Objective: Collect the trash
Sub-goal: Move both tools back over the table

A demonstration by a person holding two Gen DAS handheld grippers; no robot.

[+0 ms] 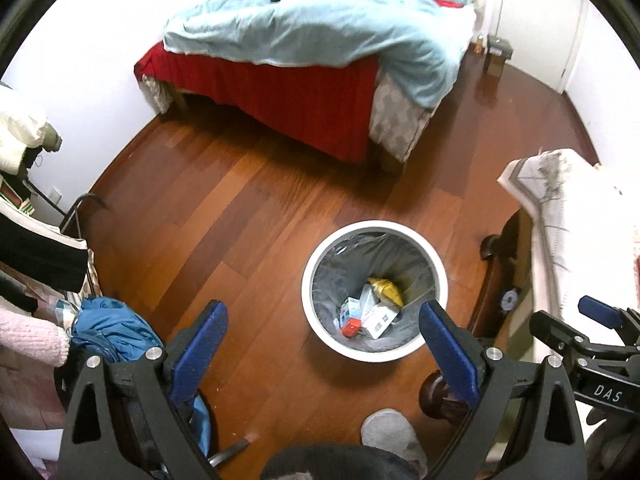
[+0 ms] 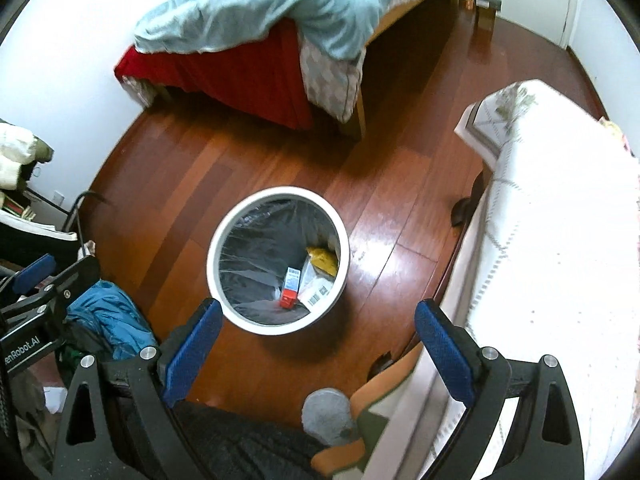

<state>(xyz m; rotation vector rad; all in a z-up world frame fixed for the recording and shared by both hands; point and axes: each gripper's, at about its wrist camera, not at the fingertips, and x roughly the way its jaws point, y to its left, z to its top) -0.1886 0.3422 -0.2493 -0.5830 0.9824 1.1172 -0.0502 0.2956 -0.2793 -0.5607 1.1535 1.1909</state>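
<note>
A round white trash bin [image 1: 316, 312] with a grey liner stands on the wooden floor; it also shows in the right wrist view [image 2: 216, 240]. Inside lie a yellow wrapper [image 1: 386, 290], a white carton [image 1: 380, 320] and a small red-ended box [image 1: 351, 326]; the red-ended box shows in the right wrist view too [image 2: 289, 289]. My left gripper [image 1: 322, 344] is open and empty, above and in front of the bin. My right gripper [image 2: 318, 346] is open and empty, held over the floor just in front of the bin. The right gripper shows at the left view's right edge [image 1: 576, 332].
A bed [image 1: 320, 40] with a light blue blanket and red sheet stands at the back. A white-covered table [image 2: 552, 240] is at the right. A blue garment [image 1: 112, 328] and cluttered clothes lie at the left. A grey slipper [image 1: 394, 432] is near the bottom.
</note>
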